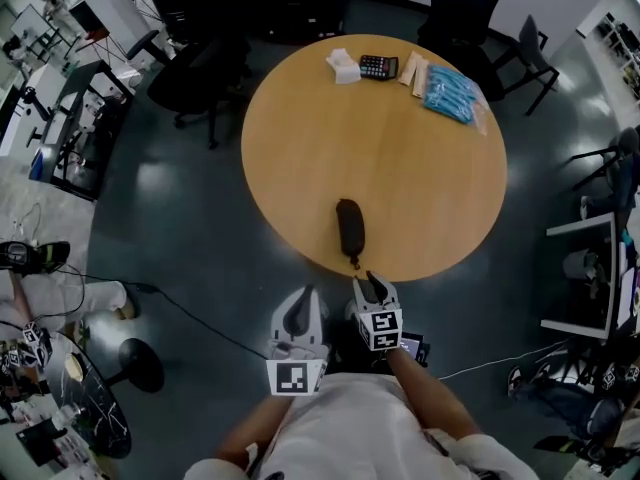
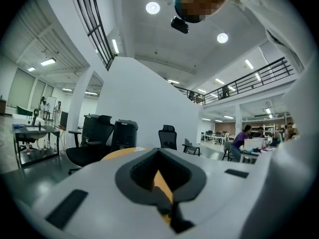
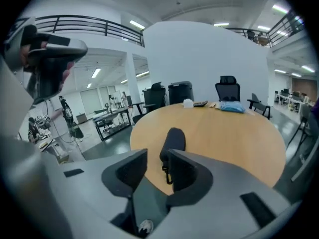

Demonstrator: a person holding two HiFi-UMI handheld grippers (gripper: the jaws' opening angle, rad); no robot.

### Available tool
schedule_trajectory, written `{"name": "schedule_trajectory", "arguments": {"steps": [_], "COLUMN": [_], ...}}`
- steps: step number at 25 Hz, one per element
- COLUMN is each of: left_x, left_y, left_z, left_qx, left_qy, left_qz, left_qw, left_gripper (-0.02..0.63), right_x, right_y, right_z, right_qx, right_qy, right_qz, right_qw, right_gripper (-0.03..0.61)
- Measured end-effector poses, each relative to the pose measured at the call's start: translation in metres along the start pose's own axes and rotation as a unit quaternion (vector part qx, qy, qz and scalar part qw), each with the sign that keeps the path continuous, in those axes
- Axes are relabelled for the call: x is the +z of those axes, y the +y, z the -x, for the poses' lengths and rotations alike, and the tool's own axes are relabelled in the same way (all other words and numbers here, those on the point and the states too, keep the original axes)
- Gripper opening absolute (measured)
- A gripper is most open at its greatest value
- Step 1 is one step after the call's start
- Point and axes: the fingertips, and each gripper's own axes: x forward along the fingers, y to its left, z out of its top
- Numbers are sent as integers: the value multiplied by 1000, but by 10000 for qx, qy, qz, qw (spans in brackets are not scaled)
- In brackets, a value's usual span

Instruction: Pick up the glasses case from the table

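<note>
While glasses case (image 1: 350,228) lies on table (image 1: 400,168), right tongs (image 1: 372,284) gape nearby.

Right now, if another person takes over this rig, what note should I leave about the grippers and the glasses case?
Left gripper: shut, empty, short of the table.
Right gripper: open, empty, aimed at the glasses case, not touching it.
The glasses case lies on the table, near the person's edge.
Done: nothing gripped yet.
Left: move in, close on it, lift.
</note>
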Motion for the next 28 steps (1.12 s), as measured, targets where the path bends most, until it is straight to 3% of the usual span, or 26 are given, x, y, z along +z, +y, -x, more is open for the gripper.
{"name": "schedule_trajectory", "arguments": {"steps": [1,2,8,12,15,20,23,28], "left_x": [-3,-6,-22,-32,-37,-40,-31,-16], "left_y": [2,4,17,28,34,38,36,27], "left_z": [-2,-4,-3,3,5,5,-4,-14], "left_qx": [9,27,198,331,429,411,391,248], "left_qy": [56,114,336,468,523,519,377,197], "left_qz": [-1,9,39,-7,54,66,111,99], "left_qw": [10000,9999,9992,9984,9977,9978,9985,9994], "left_gripper": [6,5,5,5,5,5,5,5], "right_x": [-6,-12,-51,-62,-63,-54,-26,22], "right_y": [0,-1,-17,-23,-27,-27,-28,-26], "right_z": [-12,-23,-75,-97,-99,-86,-72,-35], "right_qx": [18,20,-311,-467,-560,-413,-255,-51], "right_qy": [127,250,1055,1245,1186,995,744,287], "right_qz": [35,87,439,488,531,518,429,705], "right_qw": [9999,9996,9930,9899,9899,9928,9960,9971], "right_gripper": [152,163,198,198,130,127,126,126]}}
